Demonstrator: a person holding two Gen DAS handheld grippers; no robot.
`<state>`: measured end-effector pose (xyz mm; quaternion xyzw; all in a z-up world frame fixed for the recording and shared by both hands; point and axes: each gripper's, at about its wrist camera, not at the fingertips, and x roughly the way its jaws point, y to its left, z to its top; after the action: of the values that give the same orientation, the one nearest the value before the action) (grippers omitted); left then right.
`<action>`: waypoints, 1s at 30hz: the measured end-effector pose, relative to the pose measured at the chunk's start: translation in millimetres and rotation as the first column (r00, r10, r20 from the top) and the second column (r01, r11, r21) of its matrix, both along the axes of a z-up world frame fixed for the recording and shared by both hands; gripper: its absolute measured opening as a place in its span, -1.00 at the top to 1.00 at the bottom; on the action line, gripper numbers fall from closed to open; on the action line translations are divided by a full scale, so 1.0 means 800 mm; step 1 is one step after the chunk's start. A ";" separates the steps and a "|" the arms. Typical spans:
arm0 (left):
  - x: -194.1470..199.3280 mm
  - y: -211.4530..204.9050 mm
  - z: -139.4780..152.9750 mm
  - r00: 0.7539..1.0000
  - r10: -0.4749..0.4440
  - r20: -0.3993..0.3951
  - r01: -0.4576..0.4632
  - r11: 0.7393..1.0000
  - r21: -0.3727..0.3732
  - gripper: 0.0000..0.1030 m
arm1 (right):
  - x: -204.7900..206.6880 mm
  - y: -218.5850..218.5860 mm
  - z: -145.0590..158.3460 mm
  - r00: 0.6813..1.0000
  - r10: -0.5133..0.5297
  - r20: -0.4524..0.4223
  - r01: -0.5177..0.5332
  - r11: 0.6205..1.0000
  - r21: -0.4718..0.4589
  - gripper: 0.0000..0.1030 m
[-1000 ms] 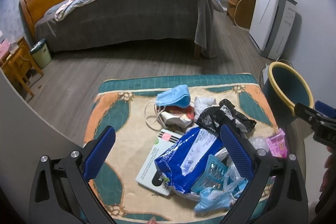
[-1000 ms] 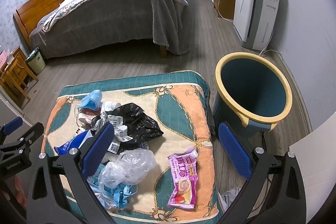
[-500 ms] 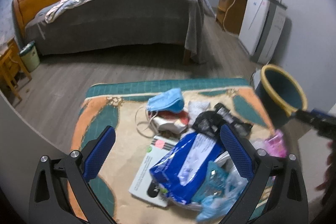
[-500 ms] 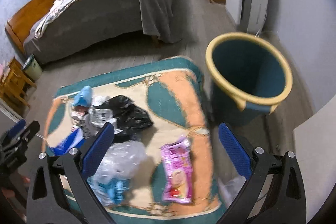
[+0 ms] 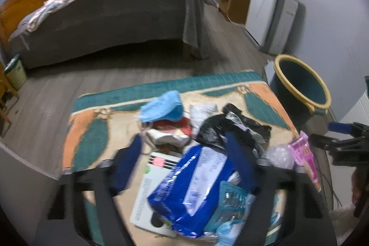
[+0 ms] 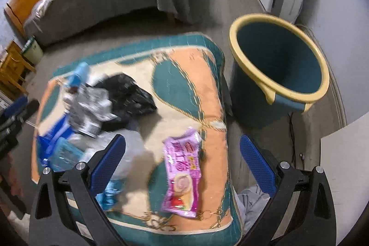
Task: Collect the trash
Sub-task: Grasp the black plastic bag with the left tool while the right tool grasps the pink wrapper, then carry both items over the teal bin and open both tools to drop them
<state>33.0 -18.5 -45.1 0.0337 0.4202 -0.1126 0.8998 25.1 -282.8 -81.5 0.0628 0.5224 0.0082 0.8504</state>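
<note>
A heap of trash lies on a patterned rug (image 5: 92, 137): a blue plastic package (image 5: 191, 188), a black bag (image 5: 228, 126), a blue face mask (image 5: 163, 107), a white booklet (image 5: 147, 197) and a pink snack wrapper (image 6: 184, 172). A teal bucket with a yellow rim (image 6: 279, 61) stands on the floor right of the rug. My left gripper (image 5: 184, 163) is open and empty, low over the blue package. My right gripper (image 6: 182, 165) is open and empty, with the pink wrapper between its fingers' line of sight.
A bed (image 5: 110, 20) stands beyond the rug. A white appliance (image 5: 272, 15) and a wooden cabinet (image 5: 233, 1) line the right wall. A small bin (image 5: 15, 70) and wooden furniture stand at the far left. A clear crumpled bag (image 6: 129, 153) lies by the heap.
Both grippers have moved down and forward toward the rug. The blue package now looms larger under the left gripper, and the pink wrapper sits centred below the right gripper. Both stay open.
</note>
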 end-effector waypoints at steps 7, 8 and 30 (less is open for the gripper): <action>0.017 -0.034 -0.019 0.994 -0.093 -0.062 0.091 0.995 -0.041 -0.22 | 0.000 0.005 -0.051 0.984 0.045 -0.172 -0.039 0.999 0.037 -0.02; 0.021 -0.040 -0.022 0.991 -0.106 -0.077 0.102 0.993 -0.057 -0.22 | -0.001 0.006 -0.061 0.977 0.048 -0.207 -0.038 0.998 0.052 -0.02; 0.041 -0.058 -0.018 0.982 -0.177 -0.061 0.175 0.984 -0.039 0.92 | 0.007 -0.012 0.040 0.995 0.005 -0.098 0.014 0.981 0.191 0.55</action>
<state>65.9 -64.7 -59.6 0.0517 0.4424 -0.1997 0.8728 30.8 -292.3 -49.8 0.1458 0.5600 0.0535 0.8138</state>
